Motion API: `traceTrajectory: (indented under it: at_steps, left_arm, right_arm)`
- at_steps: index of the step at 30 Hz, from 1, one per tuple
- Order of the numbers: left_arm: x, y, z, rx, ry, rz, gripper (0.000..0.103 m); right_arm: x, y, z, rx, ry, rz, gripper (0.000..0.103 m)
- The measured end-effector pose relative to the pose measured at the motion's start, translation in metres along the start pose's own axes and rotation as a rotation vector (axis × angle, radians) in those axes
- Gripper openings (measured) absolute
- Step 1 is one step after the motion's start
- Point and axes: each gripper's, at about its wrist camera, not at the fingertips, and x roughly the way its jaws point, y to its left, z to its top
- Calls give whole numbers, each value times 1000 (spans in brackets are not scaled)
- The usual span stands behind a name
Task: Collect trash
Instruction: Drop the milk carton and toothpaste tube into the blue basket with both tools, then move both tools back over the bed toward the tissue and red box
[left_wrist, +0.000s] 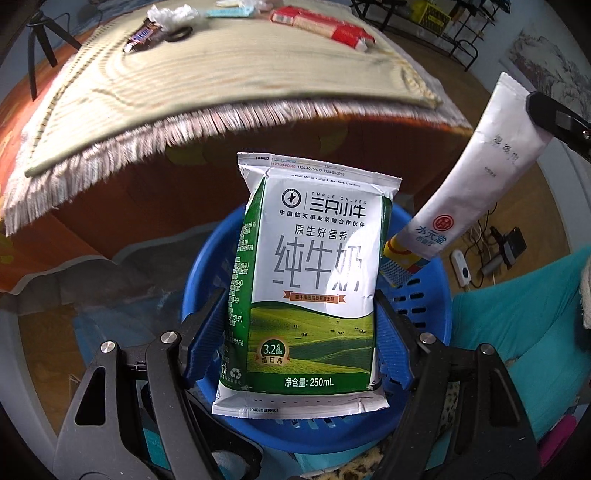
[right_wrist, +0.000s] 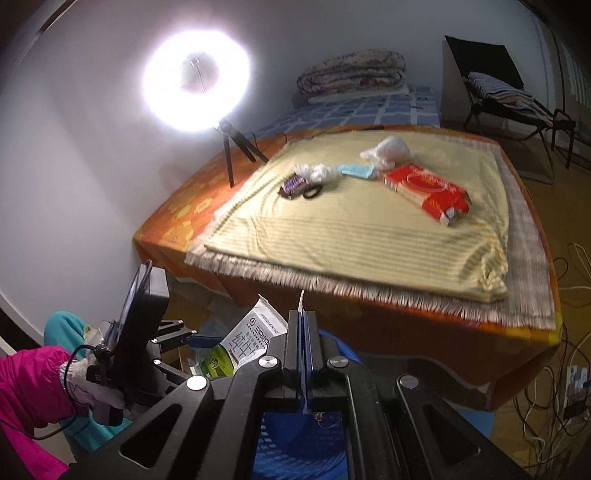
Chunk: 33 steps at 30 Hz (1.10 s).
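My left gripper (left_wrist: 301, 332) is shut on a green and white milk carton (left_wrist: 310, 280) and holds it upright above a blue plastic basket (left_wrist: 424, 314). The carton also shows in the right wrist view (right_wrist: 240, 343). My right gripper (right_wrist: 303, 332) is shut on a thin white paper sleeve (left_wrist: 476, 166), seen edge-on between its pads (right_wrist: 301, 306), above the basket (right_wrist: 295, 450). A yellow and red wrapper (left_wrist: 397, 258) lies in the basket.
A bed with a striped mat (right_wrist: 369, 229) holds a red box (right_wrist: 428, 188), a chocolate bar (right_wrist: 291, 184), a black ring (right_wrist: 313, 192), crumpled white wrappers (right_wrist: 388, 149) and a blue mask (right_wrist: 356, 170). A ring light (right_wrist: 197, 79) stands at the left. Cables (right_wrist: 565, 369) lie on the floor.
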Motion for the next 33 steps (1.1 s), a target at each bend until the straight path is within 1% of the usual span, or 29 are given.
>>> traceTrajectory:
  at_steps: [9,10,14,16,17,18,20,22,24,27,29,31,33]
  left_arm:
    - [18,-7,-7,32,59,10,78]
    - [21,-7,-8,35,68,7,78]
    - [31,-7,-6,43,91,21,78]
    - [34,-9,-6,46,96,26,78]
    - [35,-9,-7,48,97,29,78]
    - [36,-9,-7,48,98,32,78]
    - [40,-9,-7,48,104,36,78]
    - [42,-12,-7,51,108,40,78]
    - [43,-12,-6,56,108,40,78]
    - [42,-12,-6,66,104,39,78]
    - [44,-16,-5,74,101,40,78]
    - [43,-16,-4,80,99,45,78]
    - [43,-16,-4,82,96,48,78]
  right_arm:
    - [26,0,-20,-6,100,-18,0]
    - [30,-1,-22,-4,114,-16,3]
    - [44,-2,-32,22,170,3,4]
    - [49,-1,-36,25,190,6,23]
    - [50,0,-38,22,196,5,27]
    - [51,1,-40,16,202,1,30]
    - [55,2,-42,5,215,-10,30]
    - [56,2,-43,7,222,-16,39]
    - [57,0,-44,14,226,-19,45]
    - [59,-2,-45,18,232,-30,49]
    - [61,-4,-46,22,239,-36,54]
    - [64,-5,-47,29,248,-40,61]
    - [67,-7,-48,31,257,-45,63]
